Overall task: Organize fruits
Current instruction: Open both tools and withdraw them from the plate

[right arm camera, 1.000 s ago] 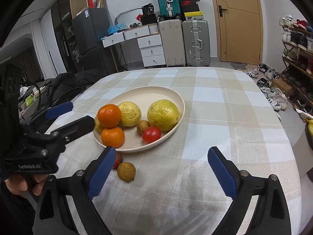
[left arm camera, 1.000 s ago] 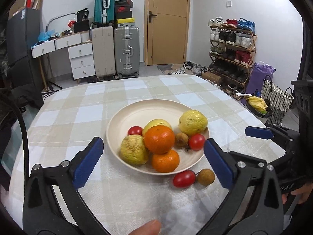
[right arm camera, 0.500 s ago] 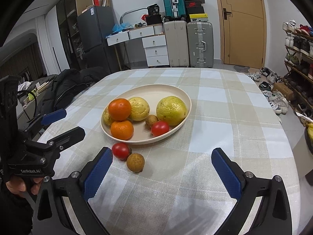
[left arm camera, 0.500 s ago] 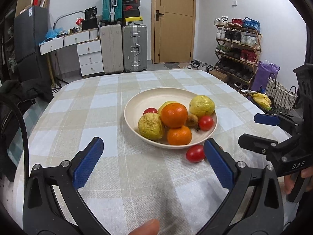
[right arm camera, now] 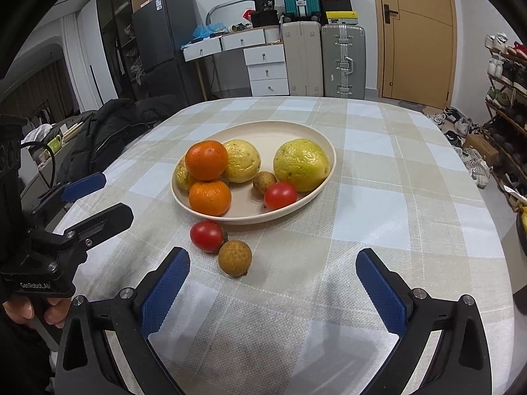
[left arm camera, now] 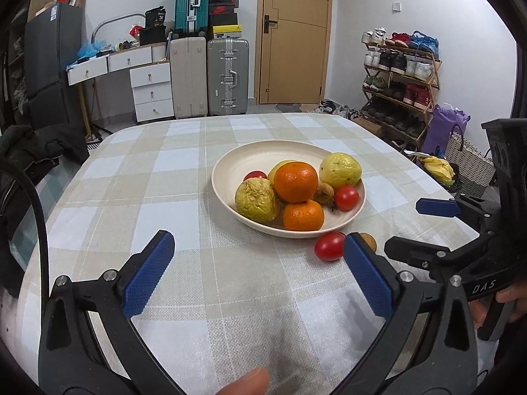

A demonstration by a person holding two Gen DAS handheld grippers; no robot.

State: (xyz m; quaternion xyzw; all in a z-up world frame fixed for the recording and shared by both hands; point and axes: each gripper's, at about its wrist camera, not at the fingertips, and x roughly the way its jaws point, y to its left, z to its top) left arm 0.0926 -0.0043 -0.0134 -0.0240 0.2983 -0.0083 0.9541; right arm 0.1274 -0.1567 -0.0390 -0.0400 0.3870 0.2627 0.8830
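Observation:
A cream plate (left arm camera: pixel 237 161) (right arm camera: pixel 316 131) on the checked tablecloth holds two oranges (left arm camera: pixel 295 181), yellow-green fruits (right arm camera: pixel 301 164), a brown longan and cherry tomatoes. A loose red tomato (right arm camera: pixel 207 236) (left arm camera: pixel 329 246) and a loose brown longan (right arm camera: pixel 235 258) (left arm camera: pixel 369 241) lie on the cloth just in front of the plate. My left gripper (left arm camera: pixel 257 268) is open and empty, back from the plate. My right gripper (right arm camera: pixel 271 283) is open and empty, just behind the loose longan. Each gripper shows in the other's view.
The round table (left arm camera: pixel 131 197) drops off at its edges. A dark jacket on a chair (right arm camera: pixel 108 131) is at the left. Suitcases, drawers and a door stand behind; a shoe rack (left arm camera: pixel 402 79) and baskets are at the right.
Both grippers have pulled back from the plate, so the fruits look smaller and farther. The left view has shifted so the plate sits more to the right. Jaws stayed open.

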